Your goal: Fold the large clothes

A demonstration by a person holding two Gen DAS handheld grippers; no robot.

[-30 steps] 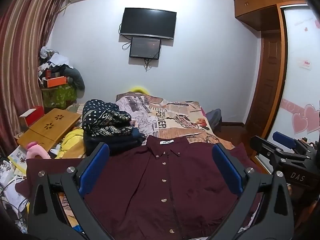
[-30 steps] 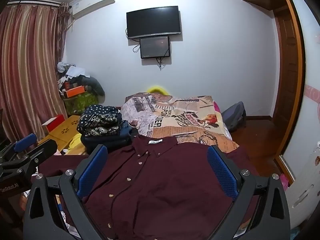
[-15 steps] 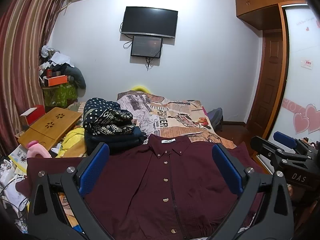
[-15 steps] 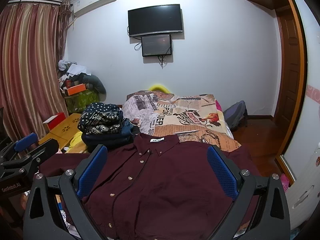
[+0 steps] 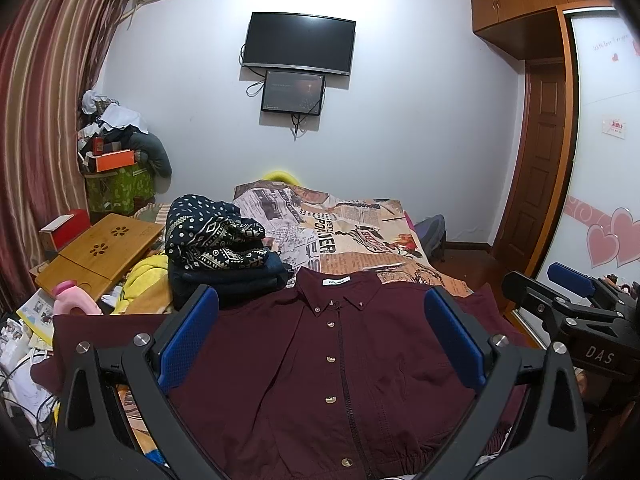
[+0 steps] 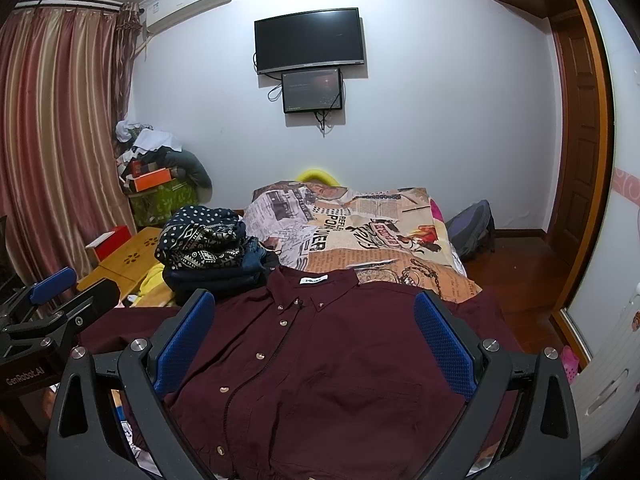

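Bed (image 5: 360,240), covered in a newsprint-and-poster patterned spread, extended ahead of both grippers toward the far wall. Maroon shirt (image 5: 320,360): smooth woven cloth, buttoned, collar away, lay flat and front-up on the near end of the bed, directly beneath and between the fingers of each gripper, sleeves spread to either side. Stack of folded clothes (image 5: 220,256): dark navy items topped by a dotted and geometric-print piece, sat just beyond the left finger, beside the collar. Bamboo lap desk (image 5: 100,252), flat with flower cut-outs, lay further left. Left gripper (image 5: 320,336): black frame, blue textured pads, jaws spread wide and holding nothing, poised level above the shirt. Right gripper (image 6: 314,332): same build, jaws likewise wide apart and empty, above the shirt's right half. Pink bottle (image 5: 74,300), rounded plastic, sat left of the left gripper.
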